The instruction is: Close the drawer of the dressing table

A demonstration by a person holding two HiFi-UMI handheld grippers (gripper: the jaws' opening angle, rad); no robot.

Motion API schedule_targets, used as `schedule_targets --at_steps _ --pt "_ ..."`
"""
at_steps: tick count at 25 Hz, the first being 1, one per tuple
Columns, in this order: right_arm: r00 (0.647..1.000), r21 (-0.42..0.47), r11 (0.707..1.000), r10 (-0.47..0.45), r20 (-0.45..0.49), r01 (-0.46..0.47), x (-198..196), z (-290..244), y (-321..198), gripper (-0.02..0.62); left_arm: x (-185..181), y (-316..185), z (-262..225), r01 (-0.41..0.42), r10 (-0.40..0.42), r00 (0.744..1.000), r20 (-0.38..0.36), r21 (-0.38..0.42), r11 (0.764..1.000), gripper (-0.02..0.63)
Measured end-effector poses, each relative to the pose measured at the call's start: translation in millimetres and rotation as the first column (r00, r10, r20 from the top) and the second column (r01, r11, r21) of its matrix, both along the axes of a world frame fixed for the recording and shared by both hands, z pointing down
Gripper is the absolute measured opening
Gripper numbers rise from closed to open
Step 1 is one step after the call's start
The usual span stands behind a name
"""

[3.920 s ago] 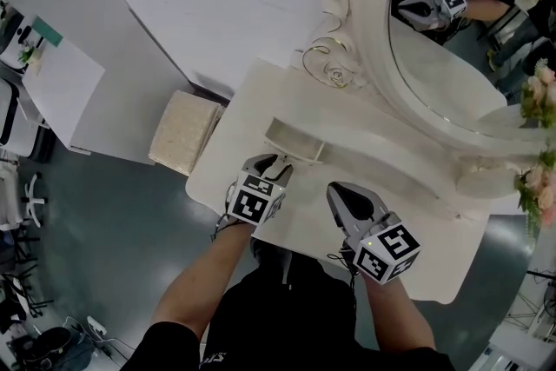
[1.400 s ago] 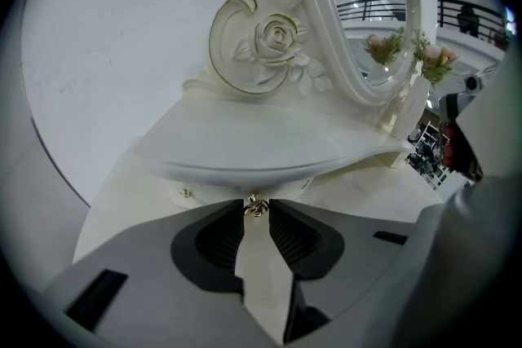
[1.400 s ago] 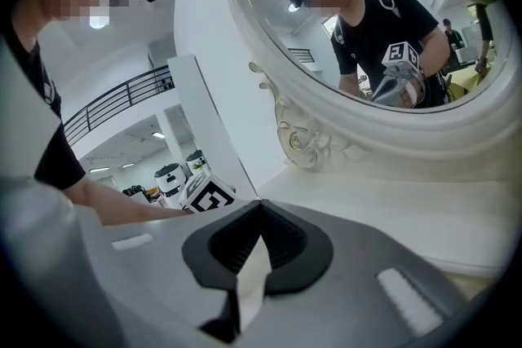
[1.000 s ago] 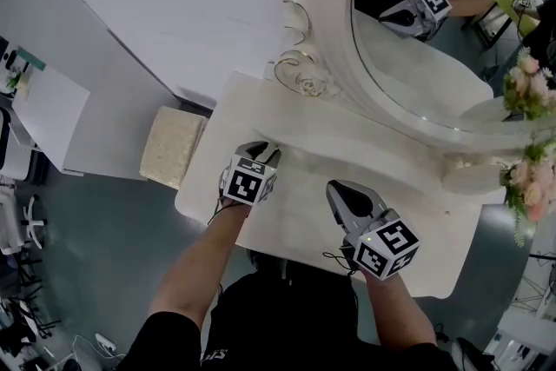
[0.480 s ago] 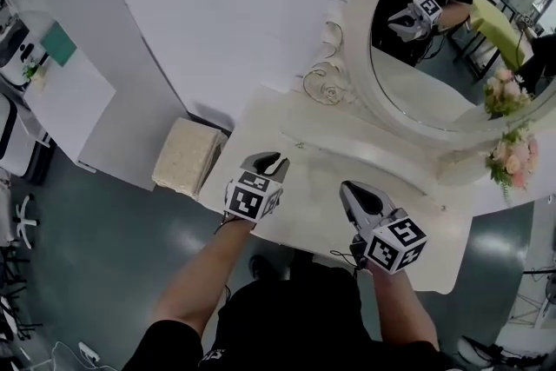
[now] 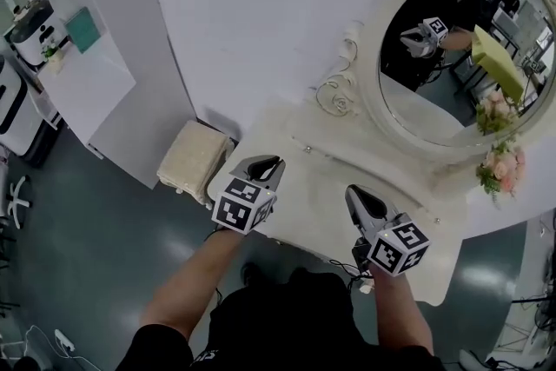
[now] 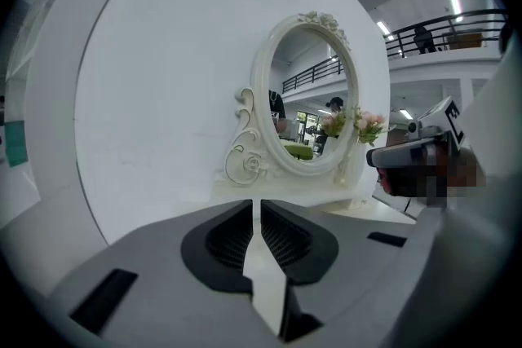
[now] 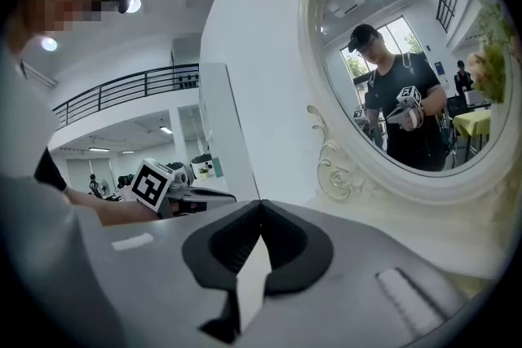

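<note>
The 2 grippers have lifted clear of the dressing table (image 6: 304,208). The left gripper (image 6: 271,162), empty, has just been closing its jaws to a slim gap. The right gripper (image 6: 354,194) has its jaws together on nothing. Beyond them the drawer (image 6: 311,150), pulled out seconds ago, now sits flush under the oval mirror (image 6: 443,74). The task looks finished.
</note>
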State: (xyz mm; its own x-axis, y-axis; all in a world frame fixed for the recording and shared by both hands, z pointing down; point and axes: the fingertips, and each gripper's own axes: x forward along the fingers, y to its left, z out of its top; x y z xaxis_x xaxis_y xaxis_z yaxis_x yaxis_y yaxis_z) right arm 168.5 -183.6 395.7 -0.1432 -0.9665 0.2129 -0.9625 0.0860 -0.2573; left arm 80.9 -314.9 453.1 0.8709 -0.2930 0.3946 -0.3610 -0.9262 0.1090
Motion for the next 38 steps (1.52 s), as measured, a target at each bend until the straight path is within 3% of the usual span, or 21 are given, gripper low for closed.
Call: schedule_targets --at_steps 8,12,17,22,28,33,38 --pt "0.998 0.066 0.996 -0.059 0.000 0.059 30.8 -27.6 23.5 0.011 16.7 40.2 -40.3 0.053 -0.051 0.996 -0.068 0.030 0.998 0.014" --pt "0.999 0.098 0.994 -0.052 0.002 0.052 54.1 -35.2 43.5 0.009 42.8 68.5 -62.0 0.063 -0.057 0.992 -0.116 0.043 0.997 0.008" --pt "1.000 0.205 0.979 -0.015 -0.021 0.019 69.3 -64.1 68.9 0.009 59.0 93.3 -91.6 0.068 -0.054 0.986 -0.157 0.085 0.994 0.008" --pt "0.998 0.273 0.962 0.031 -0.060 -0.013 81.1 -88.4 73.8 0.009 49.4 84.8 -112.3 0.095 -0.068 0.985 -0.161 0.161 0.982 0.008" --pt "0.996 0.296 0.954 0.072 -0.047 -0.055 91.3 -96.1 69.8 0.008 23.0 56.6 -109.7 0.150 -0.123 0.975 -0.185 0.139 0.979 0.008" --pt "0.995 0.289 0.953 0.096 0.009 -0.095 88.1 -88.1 63.8 0.008 21.4 35.7 -104.9 0.134 -0.110 0.977 -0.183 0.125 0.983 0.007" --pt "0.994 0.284 0.955 0.101 -0.048 -0.084 80.9 -89.7 53.0 0.008 27.7 26.4 -108.9 0.118 -0.092 0.975 -0.200 0.123 0.985 0.008"
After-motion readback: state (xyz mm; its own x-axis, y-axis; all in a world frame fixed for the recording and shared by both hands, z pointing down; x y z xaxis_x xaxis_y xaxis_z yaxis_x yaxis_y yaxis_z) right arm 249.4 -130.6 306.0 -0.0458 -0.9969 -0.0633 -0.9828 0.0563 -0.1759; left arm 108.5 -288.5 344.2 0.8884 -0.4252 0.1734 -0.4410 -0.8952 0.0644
